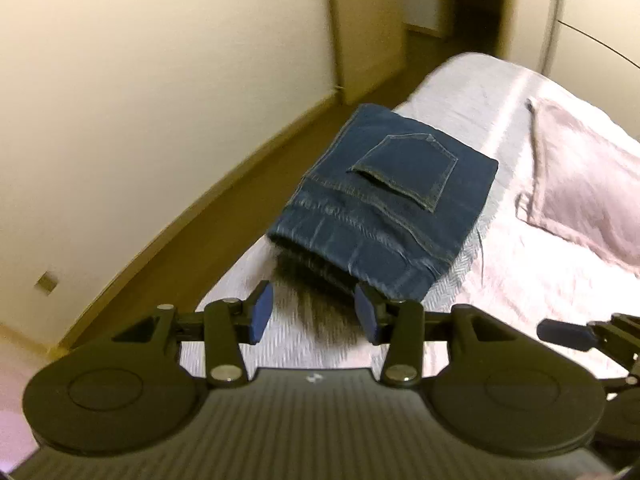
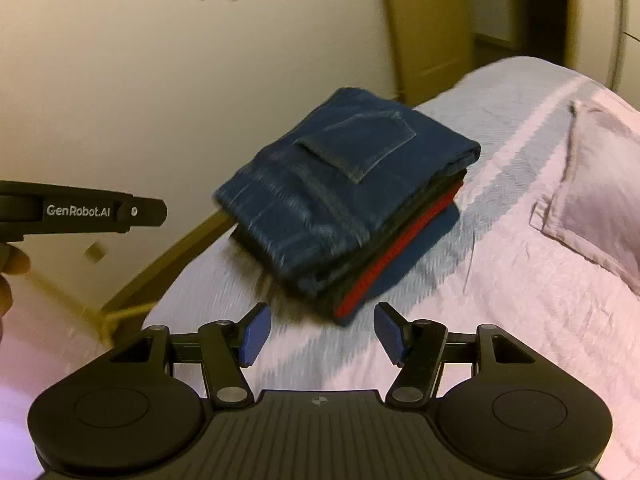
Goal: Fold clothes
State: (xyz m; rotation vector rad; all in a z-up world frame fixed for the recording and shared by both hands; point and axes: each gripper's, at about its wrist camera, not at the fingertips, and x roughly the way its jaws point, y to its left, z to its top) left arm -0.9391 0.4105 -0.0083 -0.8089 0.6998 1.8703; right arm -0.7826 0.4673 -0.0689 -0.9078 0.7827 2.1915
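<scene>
Folded dark blue jeans (image 1: 384, 200) lie pocket-up near the bed's left edge, on top of a small stack. From the right wrist view the jeans (image 2: 340, 184) cover a red garment (image 2: 394, 256) and a blue one (image 2: 412, 260) beneath. My left gripper (image 1: 316, 312) is open just short of the jeans' near end, holding nothing. My right gripper (image 2: 322, 330) is open too, a little before the stack's near corner, empty. The left gripper's body (image 2: 80, 212) shows at the left of the right wrist view, held by a hand (image 2: 12, 276).
The pale pink bedspread (image 1: 500, 280) covers the bed, with a pillow (image 1: 592, 184) at the right. Left of the bed run a wooden floor strip (image 1: 200, 216) and a cream wall (image 1: 160, 100). A doorway (image 1: 476, 0) lies behind.
</scene>
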